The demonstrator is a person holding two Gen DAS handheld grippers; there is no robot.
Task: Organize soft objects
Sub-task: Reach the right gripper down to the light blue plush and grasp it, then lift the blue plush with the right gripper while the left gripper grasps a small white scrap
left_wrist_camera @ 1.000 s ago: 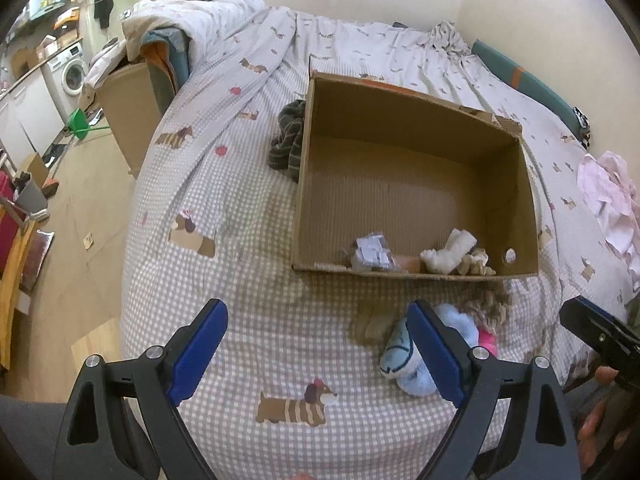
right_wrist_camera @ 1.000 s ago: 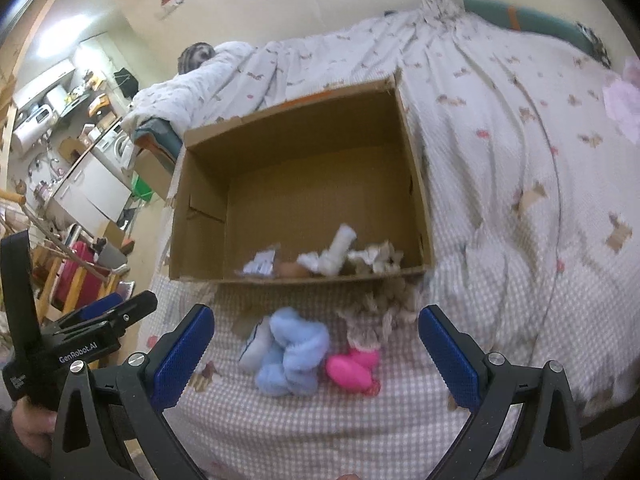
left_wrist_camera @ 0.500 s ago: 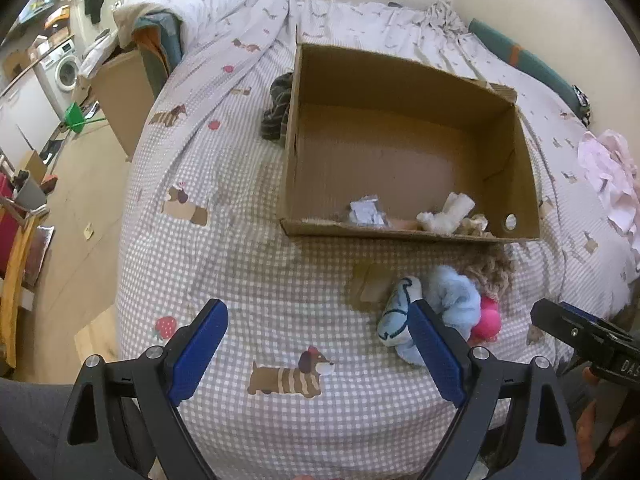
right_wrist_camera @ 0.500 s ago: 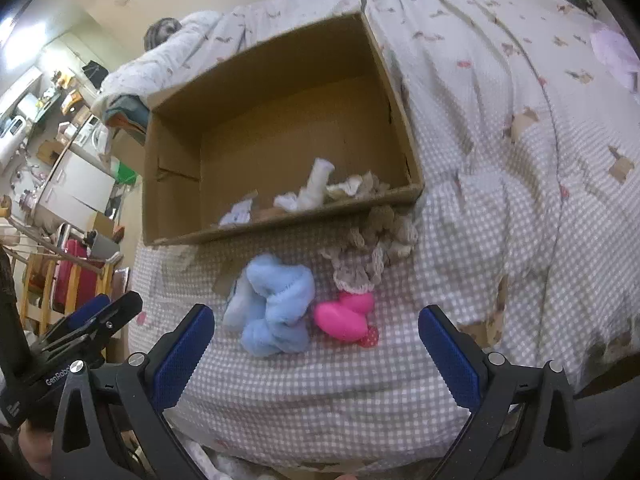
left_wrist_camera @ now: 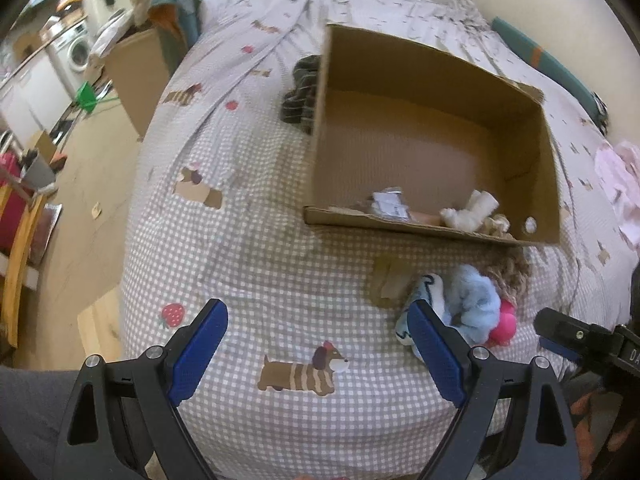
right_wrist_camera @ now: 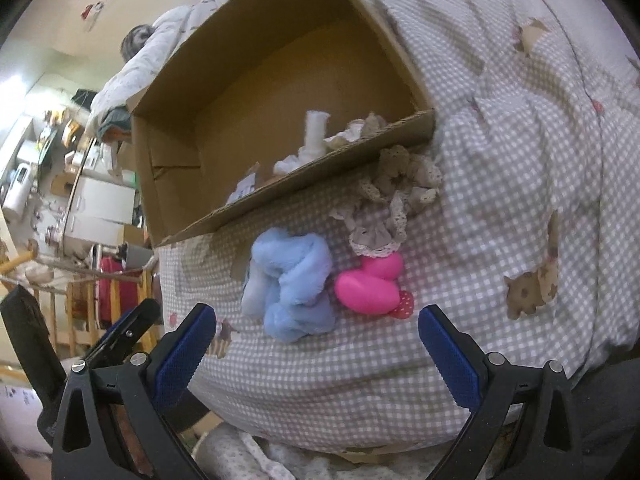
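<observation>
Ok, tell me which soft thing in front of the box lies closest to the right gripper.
The fluffy blue cloth. It lies just ahead of the open right gripper, while the pink toy sits beside it and the lace piece lies farther back against the box.

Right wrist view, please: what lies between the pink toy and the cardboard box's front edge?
A beige lace scrunchie lies between the pink toy and the cardboard box, touching both, as the right wrist view shows.

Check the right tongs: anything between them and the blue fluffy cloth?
Nothing visible. The right tongs stand open just short of the blue fluffy cloth, bare checked bedspread between. The pink toy lies beside the cloth, not in front.
</observation>
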